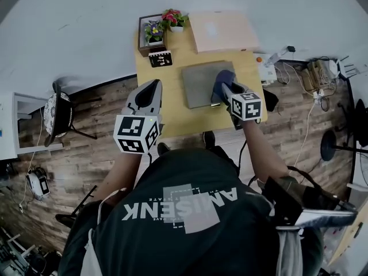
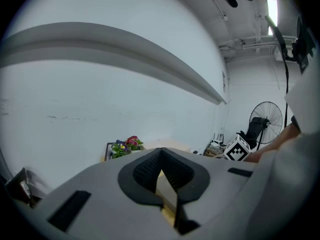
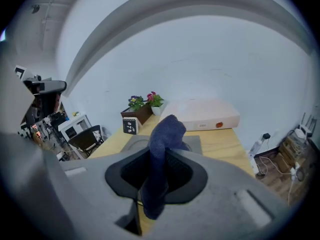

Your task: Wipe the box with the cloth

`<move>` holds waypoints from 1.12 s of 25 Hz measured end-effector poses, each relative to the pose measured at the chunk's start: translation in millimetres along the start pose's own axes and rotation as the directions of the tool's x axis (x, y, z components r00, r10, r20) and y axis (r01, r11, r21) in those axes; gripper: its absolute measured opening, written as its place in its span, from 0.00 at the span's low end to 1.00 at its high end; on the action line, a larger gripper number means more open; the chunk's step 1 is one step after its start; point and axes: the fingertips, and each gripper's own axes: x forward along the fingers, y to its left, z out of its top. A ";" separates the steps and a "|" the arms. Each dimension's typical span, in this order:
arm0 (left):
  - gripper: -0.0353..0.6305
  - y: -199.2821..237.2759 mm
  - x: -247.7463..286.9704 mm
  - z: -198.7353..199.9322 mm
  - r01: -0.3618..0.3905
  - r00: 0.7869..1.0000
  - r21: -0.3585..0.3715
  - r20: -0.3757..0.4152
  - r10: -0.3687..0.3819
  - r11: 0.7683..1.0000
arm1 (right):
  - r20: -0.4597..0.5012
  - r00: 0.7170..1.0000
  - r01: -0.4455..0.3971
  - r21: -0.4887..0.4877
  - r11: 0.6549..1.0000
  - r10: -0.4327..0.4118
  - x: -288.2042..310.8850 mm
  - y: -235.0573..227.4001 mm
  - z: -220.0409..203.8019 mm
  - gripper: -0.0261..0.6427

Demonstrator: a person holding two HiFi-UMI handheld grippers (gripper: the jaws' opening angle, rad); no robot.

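Well, the cloth is over the box and ready to wipe

The right gripper (image 1: 224,91) is clenched on the blue cloth (image 1: 221,78), which hangs over the right part of the grey box (image 1: 197,84) on the table (image 1: 172,119). To wipe well, I'd press the loose end flat and sweep steadily leftward across the lid, keeping the jaws off the surface. The left gripper (image 1: 153,88), closed on nothing, hovers left of the box and could steady it. Whether the cloth touches the lid I can't tell. The box's right edge is hidden beneath the right gripper.
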 end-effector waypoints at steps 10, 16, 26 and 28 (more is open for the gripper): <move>0.05 -36.4 38.2 -6.0 -0.036 0.998 0.001 -0.051 0.036 0.999 | -0.070 0.997 0.037 -0.004 0.999 -0.037 11.4 -78.5 -18.9 0.15; 0.05 -34.1 43.8 -8.7 -0.038 0.997 0.022 -0.072 0.039 0.999 | -0.108 0.992 0.069 -0.004 0.998 -0.069 21.4 -89.7 -35.2 0.15; 0.05 -7.1 30.9 -10.7 -0.020 0.998 0.004 -0.067 0.020 1.000 | -0.144 0.979 0.143 -0.011 0.990 -0.143 28.1 -88.1 -35.4 0.15; 0.05 -1.9 27.5 -10.8 -0.014 0.998 0.001 -0.062 0.014 1.000 | -0.153 0.973 0.171 -0.015 0.985 -0.171 28.4 -87.9 -37.1 0.15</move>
